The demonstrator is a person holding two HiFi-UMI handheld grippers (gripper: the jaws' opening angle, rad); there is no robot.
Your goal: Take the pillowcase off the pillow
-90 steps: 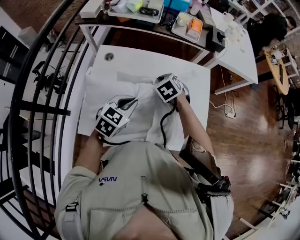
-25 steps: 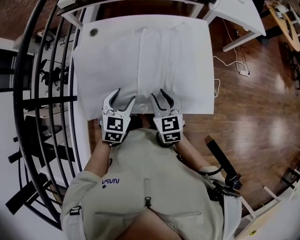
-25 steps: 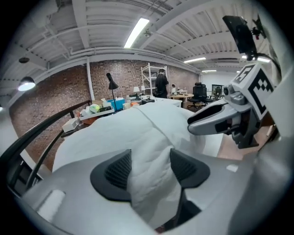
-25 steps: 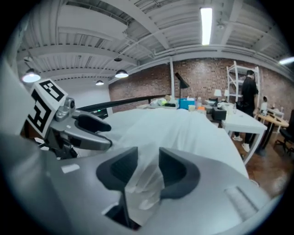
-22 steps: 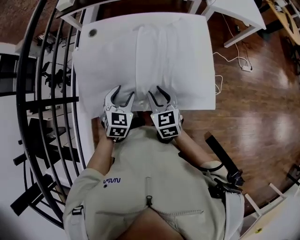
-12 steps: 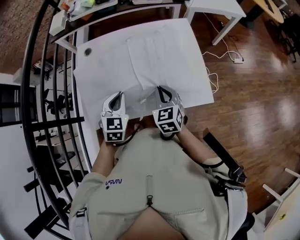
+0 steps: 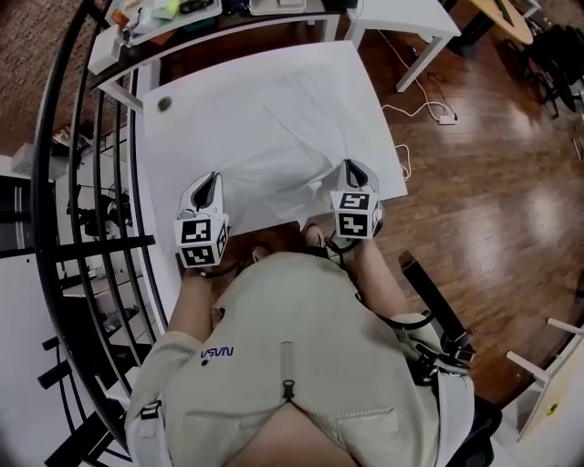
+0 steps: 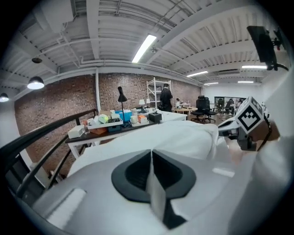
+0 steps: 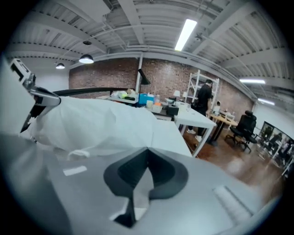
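A white pillow in its white pillowcase [image 7: 283, 128] lies on the white table [image 7: 182, 137]. My left gripper [image 7: 212, 179] is at the case's near left edge, shut with a thin fold of white cloth pinched between its jaws [image 8: 150, 152]. My right gripper [image 7: 356, 167] is at the near right edge, shut on the same cloth [image 9: 147, 149]. The near hem [image 7: 274, 187] is stretched between the two. From the left gripper view the pillow [image 8: 183, 137] bulges ahead, with the right gripper's marker cube [image 8: 250, 117] beyond it.
A black curved railing [image 7: 82, 182] runs close along the table's left side. A cluttered desk [image 7: 182, 14] and another white table [image 7: 401, 14] stand behind. A cable [image 7: 424, 109] lies on the wood floor at the right. The table has a round grommet [image 7: 164, 104].
Both grippers' jaws were open at the pillow's near end and have shut on the case's cloth. The hands have moved apart, spreading the near hem wide.
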